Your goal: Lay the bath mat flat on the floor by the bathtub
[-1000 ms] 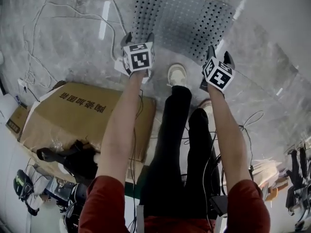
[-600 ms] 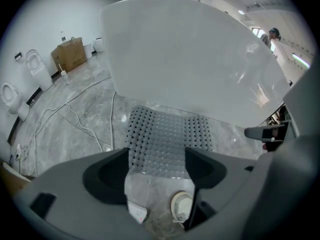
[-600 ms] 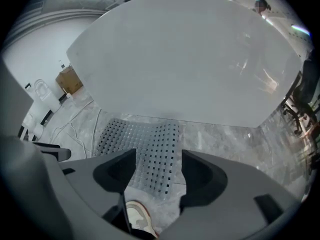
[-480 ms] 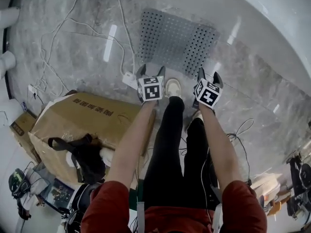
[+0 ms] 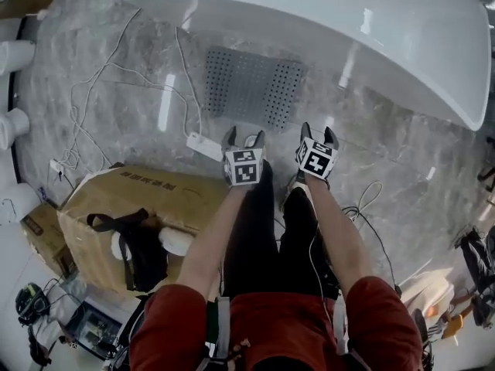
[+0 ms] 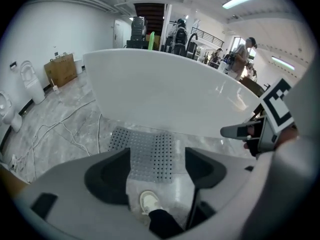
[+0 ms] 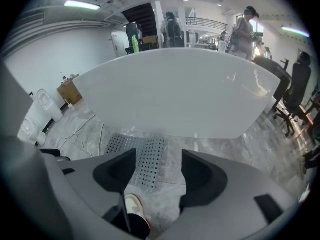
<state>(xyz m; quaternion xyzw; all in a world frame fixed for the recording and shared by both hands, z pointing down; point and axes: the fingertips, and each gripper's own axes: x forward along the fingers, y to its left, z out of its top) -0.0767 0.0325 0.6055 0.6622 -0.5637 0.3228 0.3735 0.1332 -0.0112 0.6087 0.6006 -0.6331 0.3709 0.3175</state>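
Note:
A grey perforated bath mat [image 5: 253,87] lies flat on the marble floor right beside the white bathtub [image 5: 348,29]. It also shows beyond the jaws in the left gripper view, bath mat [image 6: 142,151], and in the right gripper view, bath mat [image 7: 140,156]. My left gripper [image 5: 244,139] is held up well above the floor, short of the mat's near edge, open with nothing between its jaws. My right gripper [image 5: 318,134] hangs beside it, also open and empty. My shoe [image 6: 148,202] stands on the floor just before the mat.
A large cardboard box [image 5: 139,207] with a black bag [image 5: 143,246] on it lies at my left. White cables [image 5: 100,76] and a power strip [image 5: 203,146] trail over the floor left of the mat. Toilets [image 5: 11,56] stand at the far left. People stand beyond the tub [image 6: 242,56].
I have stepped back and straightened up: the mat now lies farther from both grippers, and the whole tub has come into view. Both grippers have drawn closer together, away from the mat.

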